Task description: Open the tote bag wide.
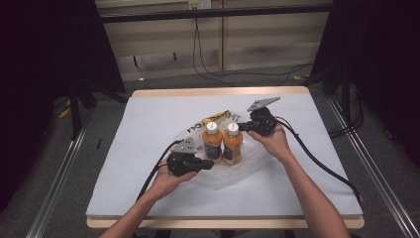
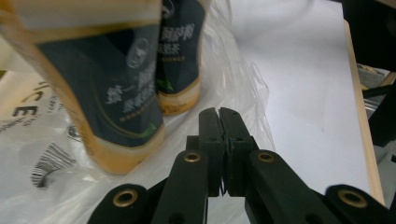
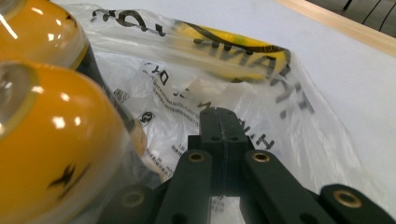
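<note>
Two orange bottles with white caps, one (image 1: 213,141) beside the other (image 1: 232,143), stand upright side by side on a crumpled clear plastic bag (image 1: 237,171) at the table's centre. My left gripper (image 1: 210,162) is shut, its tips just left of the nearer bottle's base. In the left gripper view the dark-labelled bottles (image 2: 112,93) (image 2: 180,60) rise beyond the closed left gripper (image 2: 219,114) over the bag (image 2: 56,186). My right gripper (image 1: 241,127) is shut beside the right bottle's neck. Its own view has the right gripper (image 3: 219,114) above the printed bag (image 3: 210,79), with the bottles (image 3: 46,154) (image 3: 42,32) at left. I see nothing between either pair of jaws.
A white sheet (image 1: 148,119) covers the wooden table (image 1: 218,91). Black cables trail from both grippers, one across the right side (image 1: 317,161). Dark curtains and metal rails flank the table.
</note>
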A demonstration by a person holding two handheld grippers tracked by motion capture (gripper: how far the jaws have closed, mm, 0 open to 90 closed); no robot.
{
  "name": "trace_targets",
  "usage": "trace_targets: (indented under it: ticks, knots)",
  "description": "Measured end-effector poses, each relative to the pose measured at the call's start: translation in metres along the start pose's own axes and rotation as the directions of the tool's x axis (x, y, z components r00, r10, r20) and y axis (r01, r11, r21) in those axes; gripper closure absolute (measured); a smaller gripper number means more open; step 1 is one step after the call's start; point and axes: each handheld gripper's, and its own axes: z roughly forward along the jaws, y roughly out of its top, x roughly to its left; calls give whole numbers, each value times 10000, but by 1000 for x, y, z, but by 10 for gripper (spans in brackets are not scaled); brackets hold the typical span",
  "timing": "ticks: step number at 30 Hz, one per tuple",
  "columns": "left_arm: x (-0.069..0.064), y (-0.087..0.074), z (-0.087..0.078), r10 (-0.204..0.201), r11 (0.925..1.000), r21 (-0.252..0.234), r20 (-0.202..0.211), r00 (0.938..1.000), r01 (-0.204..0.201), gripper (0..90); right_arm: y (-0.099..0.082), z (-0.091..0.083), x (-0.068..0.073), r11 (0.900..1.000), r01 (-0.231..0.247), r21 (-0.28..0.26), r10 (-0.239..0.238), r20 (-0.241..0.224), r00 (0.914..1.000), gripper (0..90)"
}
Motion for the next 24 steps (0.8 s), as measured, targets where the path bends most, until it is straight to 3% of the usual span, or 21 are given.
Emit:
trace_targets:
  ticks: [7,18,21,24]
  knots:
    - [6,0,-9,-238,9992,-327,-227,9995,231,882,-13,-18,6,9997,21,-252,-18,125,9999,900]
    - [4,2,-24,-27,9982,-603,-910,9958,-28,812,-33,-55,18,9919,-20,-1272,37,137,9999,900]
    - [1,2,-30,24,9966,-822,-1057,9944,-112,692,-38,-67,24,9879,-30,-1553,94,409,9991,783]
    - [0,1,-35,159,9965,-788,-1321,9911,-264,601,-42,-78,28,9828,-113,-1841,160,242,9996,669]
